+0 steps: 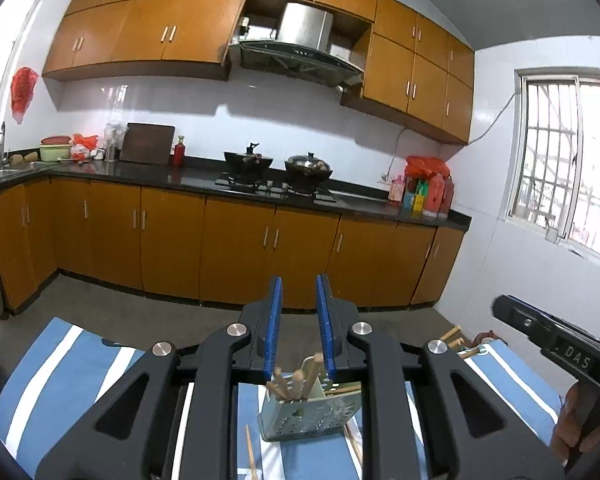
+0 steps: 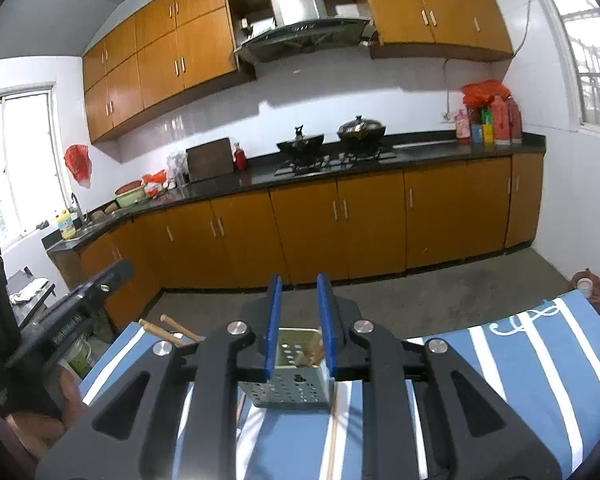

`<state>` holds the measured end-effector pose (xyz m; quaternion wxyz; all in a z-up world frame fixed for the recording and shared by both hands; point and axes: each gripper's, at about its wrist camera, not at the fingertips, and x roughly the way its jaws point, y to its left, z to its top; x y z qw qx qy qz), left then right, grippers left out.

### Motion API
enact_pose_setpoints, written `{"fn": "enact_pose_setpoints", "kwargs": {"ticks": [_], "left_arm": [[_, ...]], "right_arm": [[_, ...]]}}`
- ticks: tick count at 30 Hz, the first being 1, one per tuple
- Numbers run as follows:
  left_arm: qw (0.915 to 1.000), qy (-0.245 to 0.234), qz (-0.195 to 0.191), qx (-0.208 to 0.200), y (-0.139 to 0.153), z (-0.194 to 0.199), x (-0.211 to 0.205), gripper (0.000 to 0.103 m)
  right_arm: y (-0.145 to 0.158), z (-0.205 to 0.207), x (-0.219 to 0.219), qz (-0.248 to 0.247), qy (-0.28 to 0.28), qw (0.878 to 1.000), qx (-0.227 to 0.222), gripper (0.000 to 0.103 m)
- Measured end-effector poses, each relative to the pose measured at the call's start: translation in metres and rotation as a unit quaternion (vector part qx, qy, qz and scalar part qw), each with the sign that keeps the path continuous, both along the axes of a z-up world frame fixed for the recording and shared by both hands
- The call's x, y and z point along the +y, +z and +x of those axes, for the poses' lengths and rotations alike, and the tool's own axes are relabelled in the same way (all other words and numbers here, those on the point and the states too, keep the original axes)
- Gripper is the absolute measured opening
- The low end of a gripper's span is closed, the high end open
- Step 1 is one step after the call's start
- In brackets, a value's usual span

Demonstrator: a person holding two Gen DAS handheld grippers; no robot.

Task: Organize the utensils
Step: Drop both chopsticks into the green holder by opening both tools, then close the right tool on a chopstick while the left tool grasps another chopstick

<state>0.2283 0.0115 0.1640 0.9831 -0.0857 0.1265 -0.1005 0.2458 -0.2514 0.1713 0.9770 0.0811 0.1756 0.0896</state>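
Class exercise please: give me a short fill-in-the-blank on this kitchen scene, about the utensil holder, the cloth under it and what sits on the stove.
1. The perforated utensil holder stands on a cloth striped white and ____.
2. The sticks in the holder are wooden ____.
3. On the stove sit ____ dark woks.
4. Each gripper's fingers carry pads coloured ____.

Missing words: blue; chopsticks; two; blue
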Motion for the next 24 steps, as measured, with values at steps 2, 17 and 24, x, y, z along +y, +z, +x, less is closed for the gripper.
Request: {"fn": "enact_pose_setpoints", "kwargs": {"ticks": [2,17,24], "left_arm": [[1.0000,0.007,0.004,0.000,-0.003,-0.011,0.007,0.018],[0.9758,0.013,0.054,0.212,-0.164,-0.038,0.028,0.025],[0.9665,-0.008,0.059,0.250,-0.194,-0.044,0.010,0.025]], "right_arm": [[-0.010,-0.013,-0.009,-0.002,-0.011,1.000,0.001,0.024],[-0.212,-0.023,0.013,-0.032,0.022,0.972,0.230,0.023],[-0.243,-0.018,0.035,-0.062,0.017,0.963,0.263,0.022]]}}
